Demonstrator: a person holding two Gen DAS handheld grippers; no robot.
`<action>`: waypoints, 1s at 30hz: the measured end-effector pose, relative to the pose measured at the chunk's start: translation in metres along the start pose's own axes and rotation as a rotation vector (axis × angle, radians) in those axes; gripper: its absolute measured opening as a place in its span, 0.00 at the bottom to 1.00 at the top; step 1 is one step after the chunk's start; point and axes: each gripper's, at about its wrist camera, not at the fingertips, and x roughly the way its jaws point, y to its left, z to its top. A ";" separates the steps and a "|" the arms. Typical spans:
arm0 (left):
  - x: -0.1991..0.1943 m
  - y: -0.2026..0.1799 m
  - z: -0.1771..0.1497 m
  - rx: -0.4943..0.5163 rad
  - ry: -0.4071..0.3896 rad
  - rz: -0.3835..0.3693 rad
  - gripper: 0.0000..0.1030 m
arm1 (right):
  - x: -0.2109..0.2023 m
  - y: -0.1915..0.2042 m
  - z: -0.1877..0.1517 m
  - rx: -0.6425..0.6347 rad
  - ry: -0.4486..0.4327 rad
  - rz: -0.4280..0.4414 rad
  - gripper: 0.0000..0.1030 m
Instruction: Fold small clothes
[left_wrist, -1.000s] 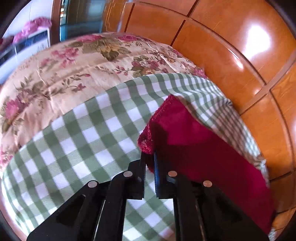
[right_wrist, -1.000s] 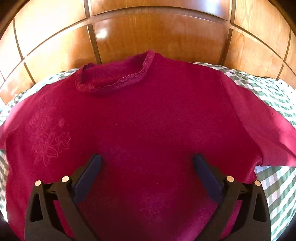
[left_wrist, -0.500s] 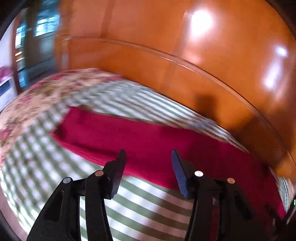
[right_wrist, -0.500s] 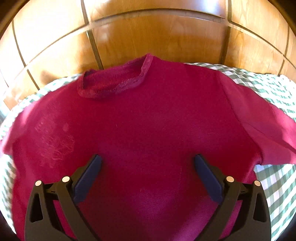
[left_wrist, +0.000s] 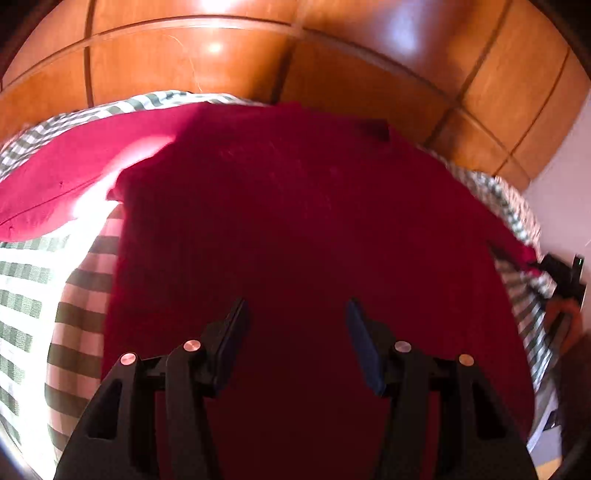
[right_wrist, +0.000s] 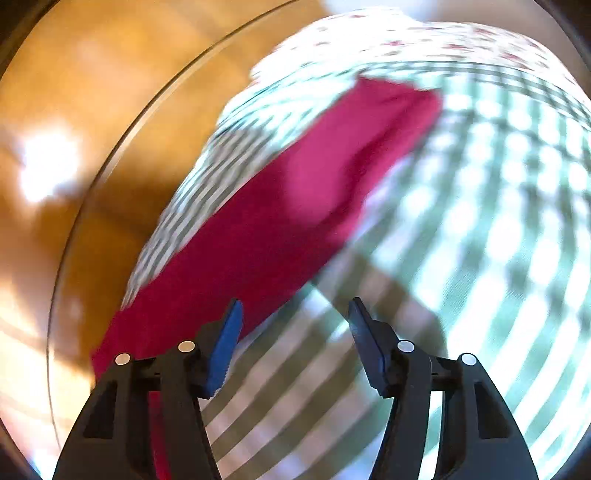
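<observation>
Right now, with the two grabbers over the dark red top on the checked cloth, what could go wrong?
1. The dark red knitted top lies close to the wooden headboard, so it may bunch there when folded.
2. The left gripper and right gripper hold nothing; closing now might also pinch the green-and-white checked cloth.
3. The right view is blurred, so aiming could miss the sleeve.
</observation>
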 end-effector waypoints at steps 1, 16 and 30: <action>0.003 0.001 -0.001 0.001 0.009 -0.002 0.56 | 0.002 -0.006 0.009 0.013 -0.012 -0.011 0.52; 0.000 0.007 -0.003 -0.072 0.022 -0.069 0.63 | -0.023 0.088 0.060 -0.246 -0.082 0.121 0.08; -0.010 0.034 0.016 -0.180 -0.015 -0.128 0.68 | -0.007 0.311 -0.155 -0.727 0.242 0.544 0.08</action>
